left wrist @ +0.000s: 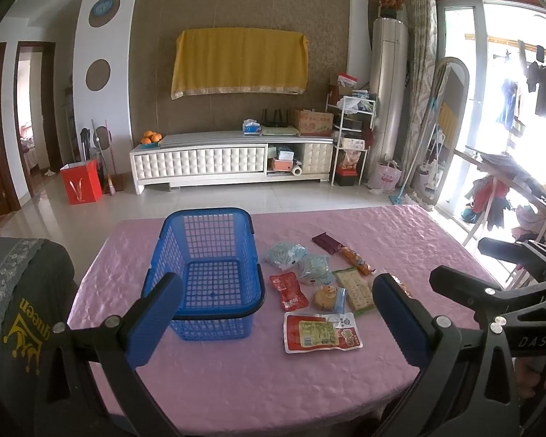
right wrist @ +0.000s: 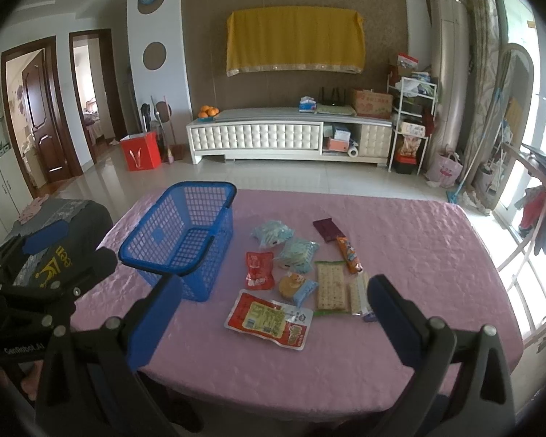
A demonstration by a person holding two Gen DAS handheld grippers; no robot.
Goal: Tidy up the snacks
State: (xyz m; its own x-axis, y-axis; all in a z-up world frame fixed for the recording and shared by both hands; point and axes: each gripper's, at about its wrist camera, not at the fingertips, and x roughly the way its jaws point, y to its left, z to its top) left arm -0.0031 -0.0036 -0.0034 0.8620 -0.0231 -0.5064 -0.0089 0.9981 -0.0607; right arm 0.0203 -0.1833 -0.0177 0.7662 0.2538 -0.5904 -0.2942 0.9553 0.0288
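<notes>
The snacks lie flat just right of the empty blue basket (left wrist: 207,273); the big red packet (left wrist: 322,332), nearest, looks light, soft and slippery, so pinch its sealed edge. Both the left gripper (left wrist: 276,322) and the right gripper (right wrist: 273,322) have their fingers spread wide, holding nothing.

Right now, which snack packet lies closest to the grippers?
The big red packet with the yellow-green label, largest of the lot, lies at the near end of the cluster.
</notes>
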